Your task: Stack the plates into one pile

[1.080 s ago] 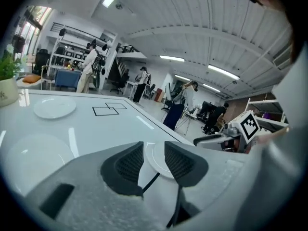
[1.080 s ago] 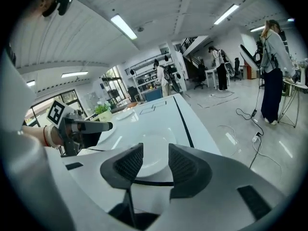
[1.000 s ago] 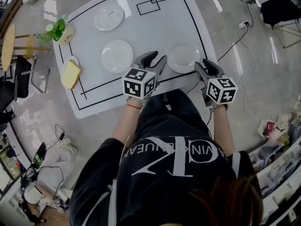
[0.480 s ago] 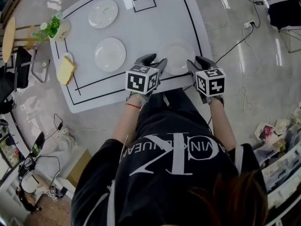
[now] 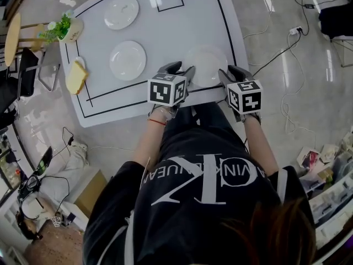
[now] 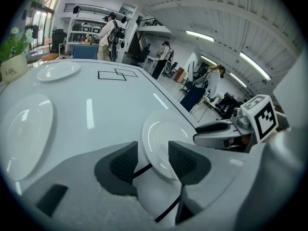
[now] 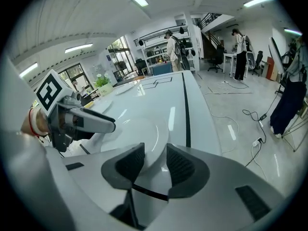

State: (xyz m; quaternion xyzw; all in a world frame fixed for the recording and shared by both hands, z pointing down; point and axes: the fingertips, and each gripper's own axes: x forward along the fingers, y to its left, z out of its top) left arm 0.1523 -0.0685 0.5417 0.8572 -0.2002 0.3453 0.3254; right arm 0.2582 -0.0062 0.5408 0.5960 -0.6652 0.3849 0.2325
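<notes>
The left gripper (image 5: 181, 70), its jaws just opened, stood spread wide with the nearest plate's (image 5: 205, 62) left rim between its pads, unpinched. The right gripper (image 5: 231, 73), jaws just closing slightly, straddled that plate's right rim without pressing. Two more plates (image 5: 127, 60) lay left of the nearest plate, with a potted plant (image 5: 62, 29) and a yellow block (image 5: 76, 76) farther left.
</notes>
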